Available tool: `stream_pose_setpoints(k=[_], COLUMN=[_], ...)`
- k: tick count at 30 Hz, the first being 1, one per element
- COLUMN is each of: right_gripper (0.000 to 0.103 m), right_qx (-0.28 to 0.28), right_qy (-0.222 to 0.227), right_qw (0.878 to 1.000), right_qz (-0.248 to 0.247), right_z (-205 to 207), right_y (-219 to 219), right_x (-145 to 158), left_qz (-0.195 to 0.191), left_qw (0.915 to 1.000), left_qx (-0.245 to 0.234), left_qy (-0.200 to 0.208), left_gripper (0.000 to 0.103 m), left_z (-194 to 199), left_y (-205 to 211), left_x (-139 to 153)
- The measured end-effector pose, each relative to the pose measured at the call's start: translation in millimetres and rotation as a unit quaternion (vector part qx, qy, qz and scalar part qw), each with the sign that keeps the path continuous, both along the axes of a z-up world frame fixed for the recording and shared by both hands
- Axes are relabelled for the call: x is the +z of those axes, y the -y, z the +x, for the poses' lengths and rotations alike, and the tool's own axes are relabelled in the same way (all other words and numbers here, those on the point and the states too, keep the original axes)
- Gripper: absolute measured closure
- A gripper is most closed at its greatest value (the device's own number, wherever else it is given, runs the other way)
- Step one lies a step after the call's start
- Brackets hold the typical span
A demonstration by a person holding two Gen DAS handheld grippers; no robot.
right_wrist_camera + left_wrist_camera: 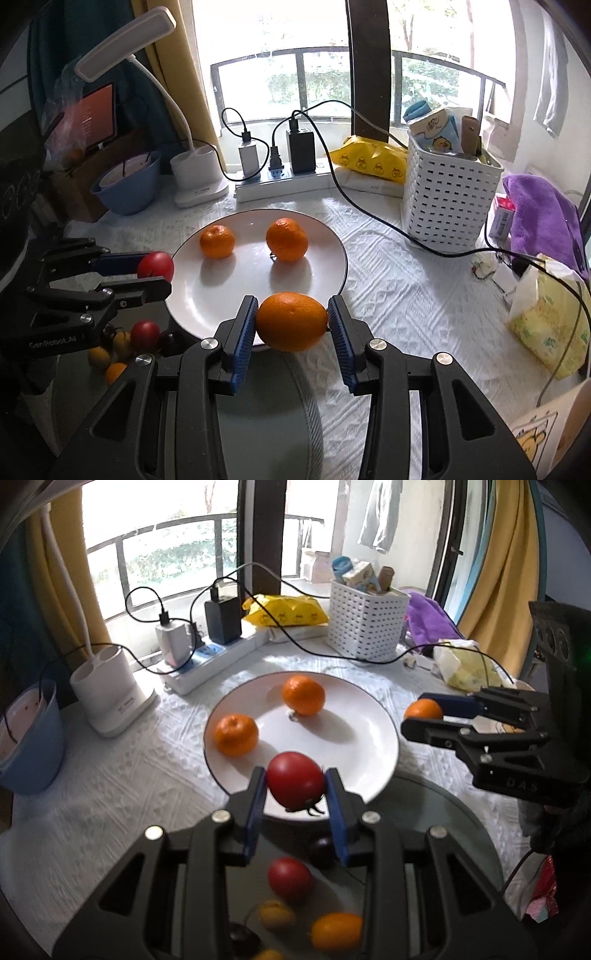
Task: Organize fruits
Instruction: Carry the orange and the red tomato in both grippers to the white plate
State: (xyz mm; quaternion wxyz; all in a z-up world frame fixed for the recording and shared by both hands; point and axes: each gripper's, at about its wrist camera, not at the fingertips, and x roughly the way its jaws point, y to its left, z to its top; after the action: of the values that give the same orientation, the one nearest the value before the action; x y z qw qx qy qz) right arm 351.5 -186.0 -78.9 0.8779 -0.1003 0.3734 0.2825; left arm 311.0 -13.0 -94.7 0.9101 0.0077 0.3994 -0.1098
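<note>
Two fruits in the air, one plate waiting. My left hand-held gripper pinches a red tomato between its blue pads, stem end down, hanging just over the near rim of the white plate. My right hand-held gripper pinches an orange, its long axis lying crosswise from pad to pad, also at the plate's near edge, w/ the fruit half over the rim and half over the white cloth on the table.

Two oranges already sit on the plate: one toward the left, one toward the back, apart from each other. Open white space lies straight ahead of both grippers, i.e. the front and right part of the plate.

The relation that counts, as I judge it: plate is ahead of and below both fruits, left gripper on the plate's left-front, right gripper on its right-front, and neither clearly nearer. The tomato looks to have bare plate below it; the orange looks to need a bit more forward travel before the pads can let go.

Behind my grippers, on a dark glass surface, the unsorted pile remains: another tomato, a small orange fruit, a few yellowish and dark ones, blurred. Risk as I see it: round fruit rolling into the seated oranges.
</note>
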Motion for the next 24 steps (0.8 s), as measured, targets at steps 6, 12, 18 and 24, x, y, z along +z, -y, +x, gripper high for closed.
stream_pose_setpoints(k=[6,12,18,24], right_gripper=[0.061,0.061,0.061,0.061], right_qx=[0.002,0.006,0.01,0.009], right_qy=[-0.003,-0.005,-0.009,-0.018], right_qw=[1.0,1.0,1.0,1.0], right_qz=[-0.001,-0.003,-0.011,-0.009], right_z=[18.0,36.3,51.5,59.9], right_y=[-8.6,-20.7,-31.1,-30.5], right_x=[-5.5,-13.5,-23.2,-32.3], left_qz=[0.001,0.005,0.019,0.017], left_qw=[1.0,0.9999,0.9997,0.9996], left_qx=[-0.003,-0.007,-0.012,-0.021], left_qy=[0.002,-0.01,-0.003,-0.006], left_gripper=[0.07,0.07,0.07,0.07], left_z=[25.3,48.4,62.5,80.9], left_y=[-2.2,-1.9,-0.2,-2.9], left_x=[-2.3,-12.7,-16.2,-18.7])
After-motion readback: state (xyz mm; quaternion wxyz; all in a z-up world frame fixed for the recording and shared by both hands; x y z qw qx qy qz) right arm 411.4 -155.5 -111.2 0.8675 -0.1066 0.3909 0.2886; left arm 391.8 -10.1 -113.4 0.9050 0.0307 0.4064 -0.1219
